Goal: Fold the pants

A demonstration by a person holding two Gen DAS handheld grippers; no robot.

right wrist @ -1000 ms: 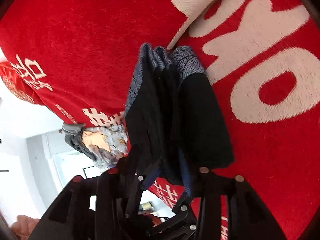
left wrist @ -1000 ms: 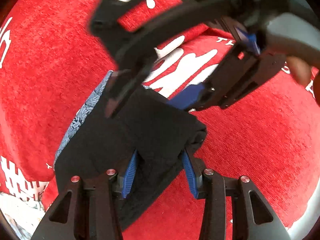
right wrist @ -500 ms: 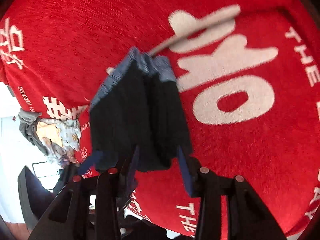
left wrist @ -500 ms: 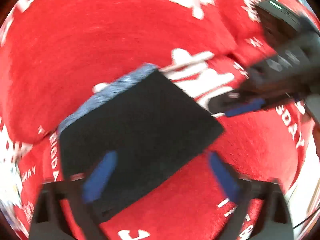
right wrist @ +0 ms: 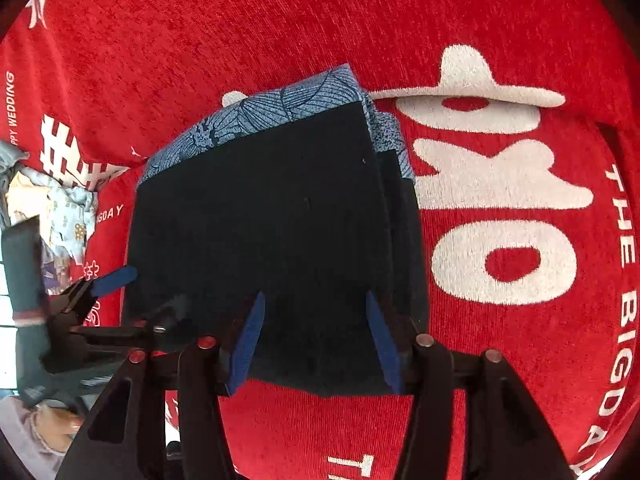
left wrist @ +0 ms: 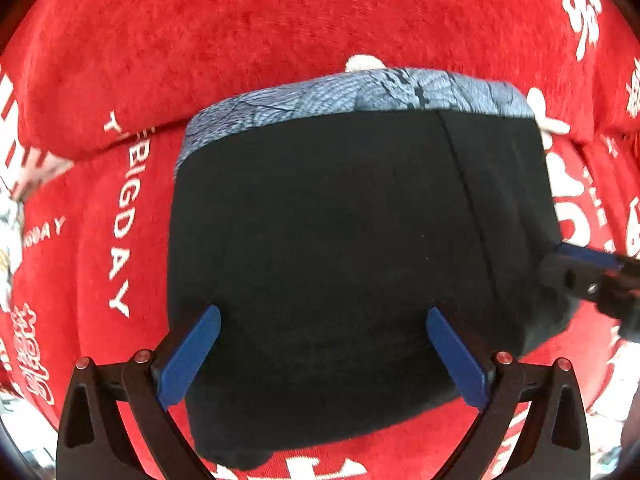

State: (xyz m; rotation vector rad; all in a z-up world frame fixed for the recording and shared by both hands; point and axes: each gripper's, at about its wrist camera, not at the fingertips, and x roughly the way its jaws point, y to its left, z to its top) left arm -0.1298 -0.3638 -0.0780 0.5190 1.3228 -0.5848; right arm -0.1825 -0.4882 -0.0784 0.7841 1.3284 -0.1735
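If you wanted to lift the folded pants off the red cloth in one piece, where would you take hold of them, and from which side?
Probably the thick black folded edge nearest the left gripper, coming from above and the near side. The folded pants lie flat on the red cloth, their layers stacked there. The far patterned edge looks thinner and looser, so it may unfold.

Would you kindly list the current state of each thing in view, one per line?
pants: folded into a compact stack, lying flat on the red cloth.
left tool: open wide, nothing gripped.
right tool: open, its jaws just widened, pants released.
patterned clothes pile: crumpled, unfolded.
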